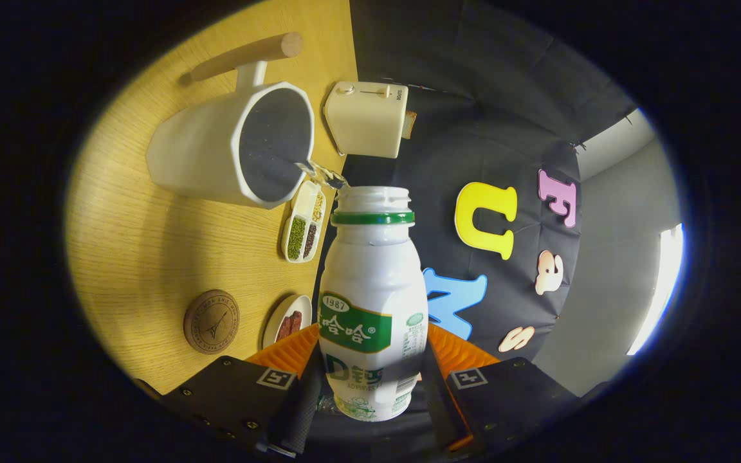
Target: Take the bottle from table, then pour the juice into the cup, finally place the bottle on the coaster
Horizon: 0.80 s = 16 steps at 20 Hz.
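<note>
Coaster (211,321) is lying near the table's (132,251) front edge, well apart from the cup (216,154), which is receiving a thin stream from the bottle (372,302). Gripper (370,379) is clamping the bottle between both fingers, the open neck reaching beyond them toward the cup's rim.

Cloth-walled booth: wooden table (132,251), toaster (367,125).

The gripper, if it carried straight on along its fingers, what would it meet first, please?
The gripper is shut on the white bottle, so that leads. Beyond its open mouth, probably the rim of the white cup, though depth is unclear.
</note>
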Tool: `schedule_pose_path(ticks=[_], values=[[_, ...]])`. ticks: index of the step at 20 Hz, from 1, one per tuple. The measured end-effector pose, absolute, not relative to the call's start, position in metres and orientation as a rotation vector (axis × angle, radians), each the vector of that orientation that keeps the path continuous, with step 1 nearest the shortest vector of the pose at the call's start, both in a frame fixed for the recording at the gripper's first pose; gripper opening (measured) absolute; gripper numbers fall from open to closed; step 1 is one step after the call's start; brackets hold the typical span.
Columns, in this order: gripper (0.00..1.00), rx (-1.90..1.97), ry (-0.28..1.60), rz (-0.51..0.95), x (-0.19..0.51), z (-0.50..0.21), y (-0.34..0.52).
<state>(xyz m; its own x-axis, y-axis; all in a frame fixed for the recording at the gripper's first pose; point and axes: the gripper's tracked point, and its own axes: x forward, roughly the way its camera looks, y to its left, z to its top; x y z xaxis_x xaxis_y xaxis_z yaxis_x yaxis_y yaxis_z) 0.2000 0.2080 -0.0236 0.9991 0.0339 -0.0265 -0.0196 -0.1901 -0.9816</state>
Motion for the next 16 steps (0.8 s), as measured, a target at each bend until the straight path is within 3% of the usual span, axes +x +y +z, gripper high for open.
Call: schedule_pose_path(ticks=[16], values=[[0.72,-1.835,-0.011,0.039,0.1991,-0.0172,0.2052]])
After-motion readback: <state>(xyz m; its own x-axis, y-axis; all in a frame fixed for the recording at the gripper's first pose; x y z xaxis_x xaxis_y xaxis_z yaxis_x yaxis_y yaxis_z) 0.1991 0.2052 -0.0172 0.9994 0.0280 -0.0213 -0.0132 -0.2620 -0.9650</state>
